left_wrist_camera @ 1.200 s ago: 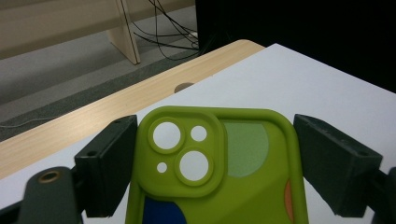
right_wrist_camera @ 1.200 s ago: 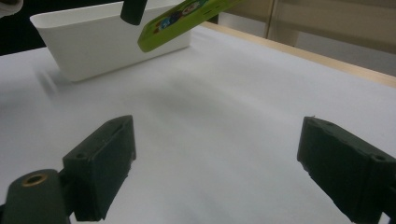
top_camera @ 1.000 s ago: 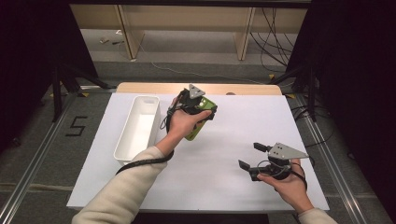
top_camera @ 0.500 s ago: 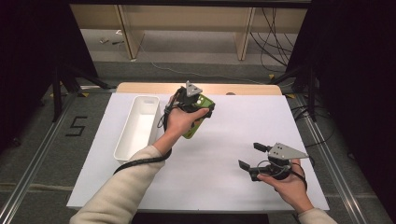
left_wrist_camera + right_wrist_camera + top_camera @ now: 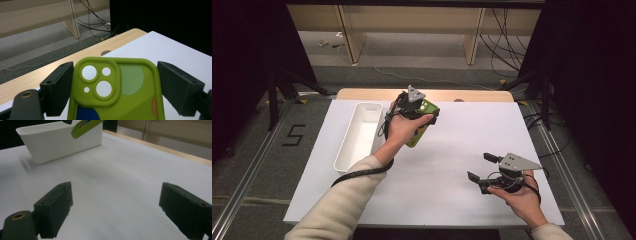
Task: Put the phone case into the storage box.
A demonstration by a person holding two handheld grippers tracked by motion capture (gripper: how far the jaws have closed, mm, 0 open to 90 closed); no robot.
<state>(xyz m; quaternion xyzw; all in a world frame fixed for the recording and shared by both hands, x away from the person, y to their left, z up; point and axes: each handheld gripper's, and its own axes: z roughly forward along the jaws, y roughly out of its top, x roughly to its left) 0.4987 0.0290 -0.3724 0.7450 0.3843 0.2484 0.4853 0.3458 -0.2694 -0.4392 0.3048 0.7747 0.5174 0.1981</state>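
Now lifted, barely shifted since a second ago: green phone case [image 5: 117, 92], clamped between the left gripper [image 5: 418, 106] jaws, above the white sheet [image 5: 452, 150], just beside the white bin [image 5: 358, 136]. Unmoved at near right: right gripper [image 5: 480, 167], jaws wide, empty.

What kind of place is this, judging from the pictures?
Probably a lab or a recording workspace, not a home: a table with a plain white cover, loose cables on the floor behind it, dark screens at both sides, and a "5" marked on the floor.
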